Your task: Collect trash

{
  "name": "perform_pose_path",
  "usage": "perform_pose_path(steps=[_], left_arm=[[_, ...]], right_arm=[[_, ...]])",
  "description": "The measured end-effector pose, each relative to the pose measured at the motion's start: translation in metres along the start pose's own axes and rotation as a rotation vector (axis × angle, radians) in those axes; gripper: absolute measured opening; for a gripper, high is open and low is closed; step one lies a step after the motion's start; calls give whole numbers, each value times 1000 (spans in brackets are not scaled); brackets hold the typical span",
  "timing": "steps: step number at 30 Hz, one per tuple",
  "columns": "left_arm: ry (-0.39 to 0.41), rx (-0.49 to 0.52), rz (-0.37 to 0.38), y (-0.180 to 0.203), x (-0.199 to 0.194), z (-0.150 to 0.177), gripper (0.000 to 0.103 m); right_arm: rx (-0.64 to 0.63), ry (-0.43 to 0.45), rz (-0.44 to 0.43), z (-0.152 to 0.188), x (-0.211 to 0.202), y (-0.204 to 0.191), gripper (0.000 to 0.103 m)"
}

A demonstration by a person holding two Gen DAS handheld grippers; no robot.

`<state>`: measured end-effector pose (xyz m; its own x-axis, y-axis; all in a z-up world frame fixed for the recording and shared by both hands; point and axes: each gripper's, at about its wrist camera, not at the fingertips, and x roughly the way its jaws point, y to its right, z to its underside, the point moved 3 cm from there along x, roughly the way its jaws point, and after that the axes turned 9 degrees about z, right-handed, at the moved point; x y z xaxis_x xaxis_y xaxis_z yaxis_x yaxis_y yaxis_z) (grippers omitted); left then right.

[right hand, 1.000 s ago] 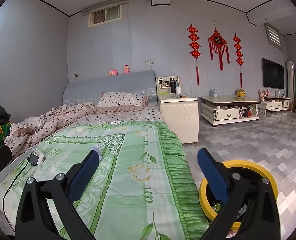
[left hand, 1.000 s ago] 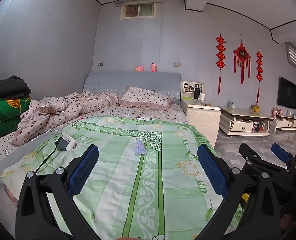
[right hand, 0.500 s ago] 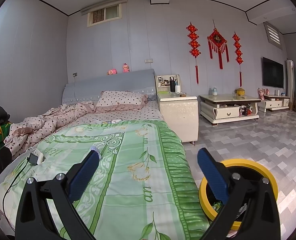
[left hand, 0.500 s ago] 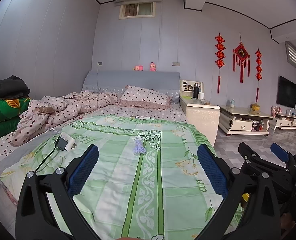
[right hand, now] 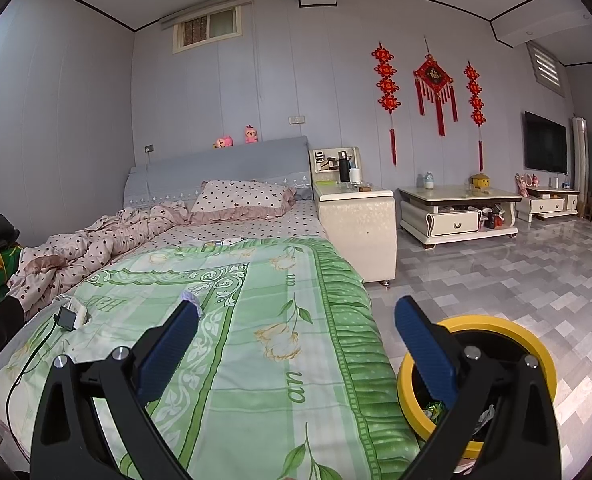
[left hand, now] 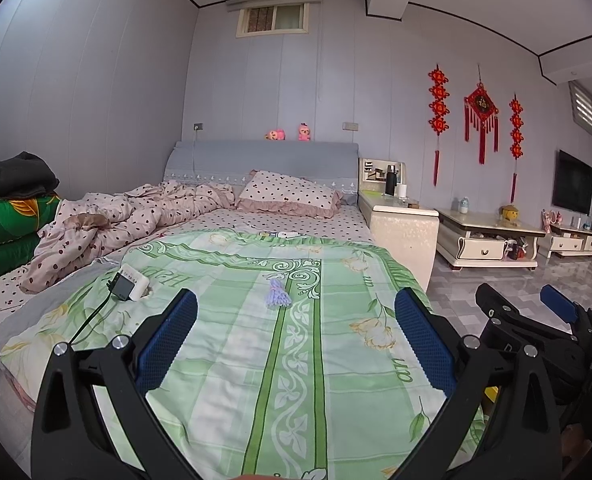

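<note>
The small lilac bundle (left hand: 276, 300) lies on the green bedspread (left hand: 223, 364) at mid-frame, beyond and between the wide-spread fingers of the left tongs (left hand: 296, 330), untouched. It looks pale, tasselled. Right tongs (right hand: 296, 330) gape empty; yellow bin (right hand: 536, 344) lower right.

The right gripper (right hand: 296, 344), black-framed with blue ribbed pads, hangs with its jaws spread wide and nothing between them, above a green floral bedspread (right hand: 255, 320). A small pale lilac scrap (right hand: 193, 300) lies on the bedspread, partly hidden behind the left pad's tip. A white charger block with a black cable (right hand: 71, 316) rests farther left. On the grey tiled floor (right hand: 516, 272), just beside the bed's edge, stands a round yellow-rimmed bin (right hand: 496, 326) with wrappers inside. A crumpled pink polka-dot quilt (right hand: 107, 236) lies near a matching pillow (right hand: 239, 200).
</note>
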<state>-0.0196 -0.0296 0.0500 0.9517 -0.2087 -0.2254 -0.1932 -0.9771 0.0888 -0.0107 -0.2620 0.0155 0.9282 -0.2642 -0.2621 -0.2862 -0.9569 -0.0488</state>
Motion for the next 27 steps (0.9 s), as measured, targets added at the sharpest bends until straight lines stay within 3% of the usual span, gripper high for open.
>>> perform_pose_path(steps=[27], left_arm=[[-8, -2, 3, 3, 4, 0, 95]], right_arm=[[6, -24, 4, 14, -2, -2, 95]])
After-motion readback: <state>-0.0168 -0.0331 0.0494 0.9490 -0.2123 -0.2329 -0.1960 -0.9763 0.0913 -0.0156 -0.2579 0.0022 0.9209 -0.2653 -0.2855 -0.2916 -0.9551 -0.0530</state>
